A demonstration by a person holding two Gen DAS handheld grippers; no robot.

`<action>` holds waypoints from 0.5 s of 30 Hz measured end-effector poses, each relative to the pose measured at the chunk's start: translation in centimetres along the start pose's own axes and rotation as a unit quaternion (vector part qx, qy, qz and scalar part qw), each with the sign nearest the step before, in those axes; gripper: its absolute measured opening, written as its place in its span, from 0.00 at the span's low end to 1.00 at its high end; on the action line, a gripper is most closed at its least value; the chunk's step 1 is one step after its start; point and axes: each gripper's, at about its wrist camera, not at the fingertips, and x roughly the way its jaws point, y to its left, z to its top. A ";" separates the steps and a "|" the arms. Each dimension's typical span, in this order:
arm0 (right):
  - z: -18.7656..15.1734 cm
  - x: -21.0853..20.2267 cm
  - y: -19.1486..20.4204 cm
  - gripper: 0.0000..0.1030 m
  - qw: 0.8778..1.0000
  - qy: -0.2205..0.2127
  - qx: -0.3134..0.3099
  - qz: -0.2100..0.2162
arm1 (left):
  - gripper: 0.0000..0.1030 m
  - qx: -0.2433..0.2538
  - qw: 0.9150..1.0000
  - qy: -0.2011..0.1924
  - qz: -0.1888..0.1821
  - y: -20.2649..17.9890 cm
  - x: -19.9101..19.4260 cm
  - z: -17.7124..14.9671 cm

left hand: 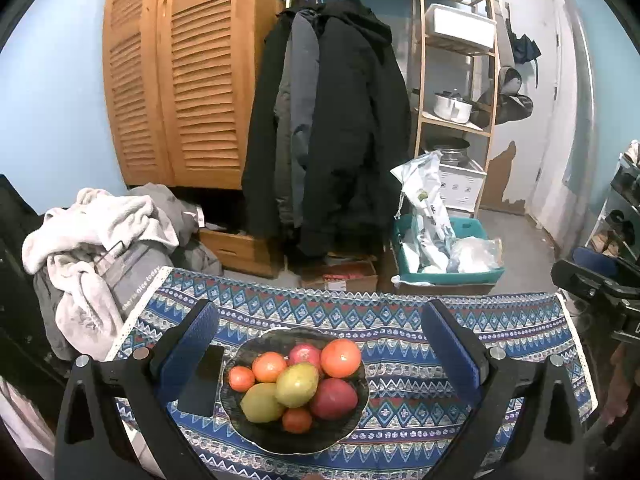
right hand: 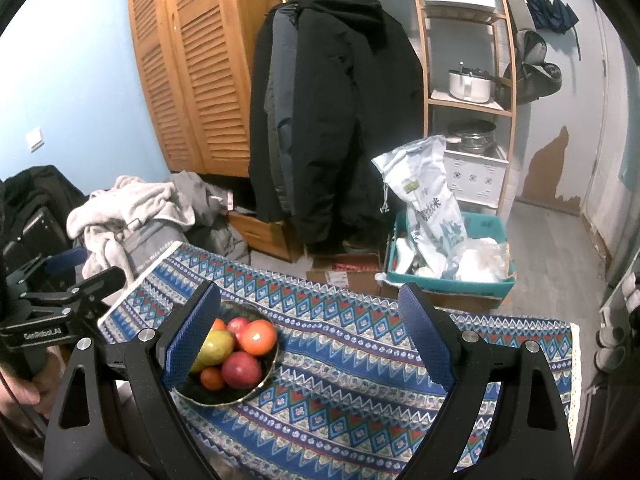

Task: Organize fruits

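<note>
We find the left gripper (left hand: 320,356) spread wide and empty, raised above a dark bowl (left hand: 240,424) heaped with fruit (left hand: 297,385). The right gripper (right hand: 310,340) is likewise apart and holding nothing, with the bowl to its left. The bowl rests on the patterned cloth (left hand: 420,400) covering the table. A flat dark item (left hand: 202,384), possibly a phone, lies just beside the bowl.

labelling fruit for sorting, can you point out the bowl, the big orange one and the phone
bowl (left hand: 308,442), left wrist view, bare front rim
big orange (left hand: 340,357), left wrist view, middle of its skin
phone (left hand: 202,384), left wrist view, middle of its dark face
</note>
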 end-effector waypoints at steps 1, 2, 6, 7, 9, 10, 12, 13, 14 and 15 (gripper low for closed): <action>0.0 0.1 0.0 0.87 1.000 0.001 0.000 0.000 | 0.99 0.000 1.000 0.000 0.000 0.0 0.0 0.0; 0.0 0.0 0.0 0.87 1.000 0.000 -0.001 -0.001 | 0.99 -0.001 1.000 -0.001 -0.001 0.0 -0.1 0.1; -0.1 0.1 0.0 0.87 1.000 0.001 0.000 -0.001 | 0.99 0.005 1.000 0.000 0.001 -0.2 -0.1 0.0; -0.1 0.1 0.0 0.87 1.000 0.001 0.000 -0.001 | 0.99 0.007 1.000 0.001 0.001 -0.2 -0.1 0.1; -0.1 0.0 0.0 0.87 1.000 0.002 0.000 -0.001 | 0.99 0.007 1.000 0.002 0.000 -0.3 -0.2 0.1; -0.1 0.0 0.0 0.87 1.000 0.002 -0.001 -0.001 | 0.99 0.006 1.000 0.004 0.000 -0.3 -0.1 0.1; -0.2 -0.2 0.0 0.87 1.000 0.002 -0.001 -0.001 | 0.99 0.004 1.000 0.006 -0.002 -0.3 0.0 0.1; -0.2 -0.1 0.0 0.87 1.000 0.002 -0.001 -0.001 | 0.99 0.004 1.000 0.007 -0.002 -0.3 0.0 0.1; -0.2 -0.2 0.0 0.87 1.000 0.002 -0.001 -0.001 | 0.99 0.004 1.000 0.009 -0.001 -0.3 0.0 0.2; -0.2 -0.2 0.0 0.87 1.000 0.002 -0.001 -0.001 | 0.99 0.003 1.000 0.008 -0.001 -0.3 0.0 0.2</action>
